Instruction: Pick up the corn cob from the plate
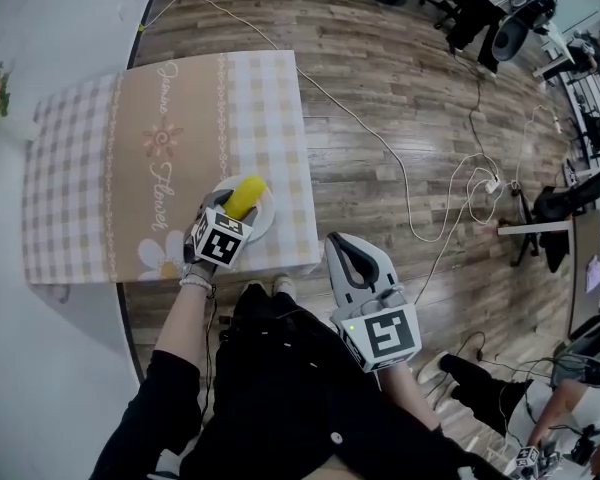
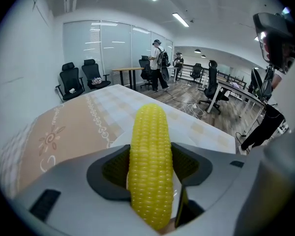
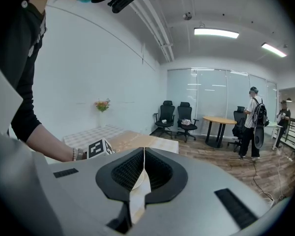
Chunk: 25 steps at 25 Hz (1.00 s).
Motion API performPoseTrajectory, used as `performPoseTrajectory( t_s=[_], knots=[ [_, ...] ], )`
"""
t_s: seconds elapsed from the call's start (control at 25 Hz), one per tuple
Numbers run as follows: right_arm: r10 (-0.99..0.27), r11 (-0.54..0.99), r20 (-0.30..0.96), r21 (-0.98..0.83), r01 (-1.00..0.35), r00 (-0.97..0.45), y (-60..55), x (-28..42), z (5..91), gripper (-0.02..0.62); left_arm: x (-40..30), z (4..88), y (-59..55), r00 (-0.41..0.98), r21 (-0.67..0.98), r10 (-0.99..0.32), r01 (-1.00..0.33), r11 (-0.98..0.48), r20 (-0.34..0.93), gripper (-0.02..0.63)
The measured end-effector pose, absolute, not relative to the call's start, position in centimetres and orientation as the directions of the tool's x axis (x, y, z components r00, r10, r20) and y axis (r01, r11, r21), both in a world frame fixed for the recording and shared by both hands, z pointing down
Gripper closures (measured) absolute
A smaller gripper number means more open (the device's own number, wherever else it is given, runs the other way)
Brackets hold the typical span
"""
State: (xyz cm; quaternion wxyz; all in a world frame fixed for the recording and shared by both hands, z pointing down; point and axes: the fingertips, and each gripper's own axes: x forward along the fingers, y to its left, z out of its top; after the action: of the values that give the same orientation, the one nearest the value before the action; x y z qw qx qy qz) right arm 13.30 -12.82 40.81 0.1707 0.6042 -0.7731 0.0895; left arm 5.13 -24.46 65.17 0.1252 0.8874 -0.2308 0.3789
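Note:
The yellow corn cob (image 1: 246, 196) lies over the white plate (image 1: 265, 218) near the front right corner of the table. My left gripper (image 1: 223, 211) is shut on the corn cob (image 2: 149, 166), which stands up between the dark pads and points away from the camera. The plate barely shows beneath the cob in the left gripper view. My right gripper (image 1: 342, 251) hangs off the table to the right, above the wooden floor, with its jaws closed together and nothing in them (image 3: 143, 167).
The table (image 1: 110, 168) carries a checked cloth with a tan flower runner. A white cable (image 1: 400, 168) snakes across the wooden floor to the right. Office chairs (image 2: 81, 78), desks and standing people (image 2: 158, 65) fill the room behind. A flower vase (image 3: 102, 109) stands by the wall.

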Motion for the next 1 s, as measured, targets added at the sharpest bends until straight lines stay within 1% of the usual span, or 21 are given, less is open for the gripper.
performPoseTrajectory(
  t_s=[0.68, 1.0],
  knots=[
    [-0.895, 0.335, 0.336, 0.077, -0.939, -0.292, -13.9, 11.0, 39.7, 0.552, 3.8, 61.1, -23.7, 0.626, 0.012, -0.394, -0.541, -0.841, 0.673, 0.347],
    [-0.890, 0.373, 0.312, 0.079, -0.925, -0.332, -14.7, 10.4, 39.0, 0.552, 3.6, 57.6, -23.1, 0.664, 0.035, -0.418, -0.556, -0.831, 0.620, 0.347]
  ],
)
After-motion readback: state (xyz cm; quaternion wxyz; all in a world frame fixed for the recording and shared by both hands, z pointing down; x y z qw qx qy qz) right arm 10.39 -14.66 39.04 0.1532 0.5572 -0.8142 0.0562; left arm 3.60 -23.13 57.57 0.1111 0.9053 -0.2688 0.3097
